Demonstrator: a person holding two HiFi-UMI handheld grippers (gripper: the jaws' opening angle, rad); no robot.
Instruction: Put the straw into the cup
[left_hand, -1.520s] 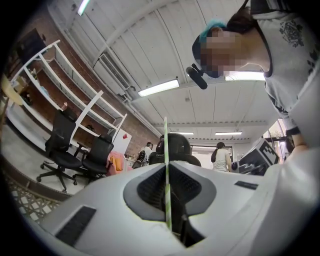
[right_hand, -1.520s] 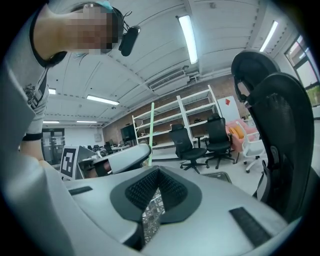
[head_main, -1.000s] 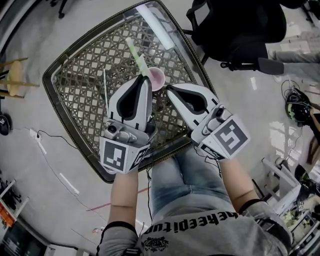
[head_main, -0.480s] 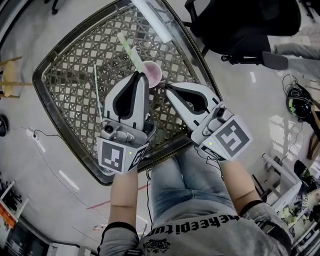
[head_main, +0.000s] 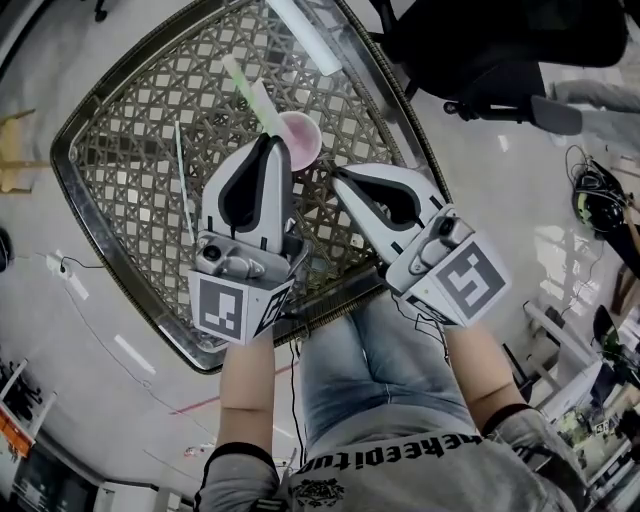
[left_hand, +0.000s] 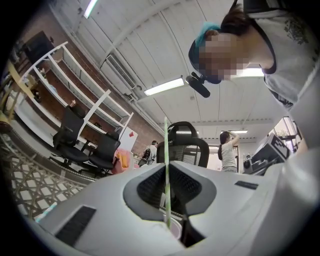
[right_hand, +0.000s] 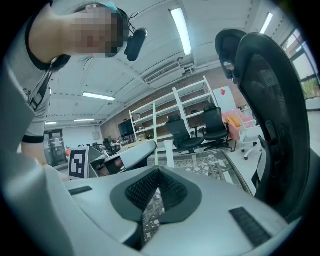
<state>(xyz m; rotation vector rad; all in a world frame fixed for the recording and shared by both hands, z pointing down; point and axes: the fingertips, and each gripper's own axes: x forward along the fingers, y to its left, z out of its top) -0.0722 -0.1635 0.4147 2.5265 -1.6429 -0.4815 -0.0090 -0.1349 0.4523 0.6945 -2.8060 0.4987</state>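
Note:
A pale pink cup (head_main: 301, 140) stands upright on the wicker table (head_main: 120, 150). My left gripper (head_main: 268, 142) is just left of it, shut on a light green straw (head_main: 250, 95) that slants up and away over the table. In the left gripper view the straw (left_hand: 166, 145) runs up between the closed jaws of that gripper (left_hand: 167, 167), and its lower end sits at the mouth of the cup (left_hand: 176, 231). My right gripper (head_main: 340, 180) hangs right of the cup, shut and empty (right_hand: 159, 171). The right gripper view shows the straw (right_hand: 154, 132) and the cup (right_hand: 169, 152) ahead.
A second thin straw (head_main: 183, 185) lies on the table's left part. A black office chair (head_main: 480, 50) stands close by the table's far right corner. The table's near edge (head_main: 300, 310) is against the person's legs. Cables lie on the floor at the left.
The head camera has shifted, so the table sits lower left in the picture. Both grippers keep nearly the same places beside the cup, and the left one still holds the straw.

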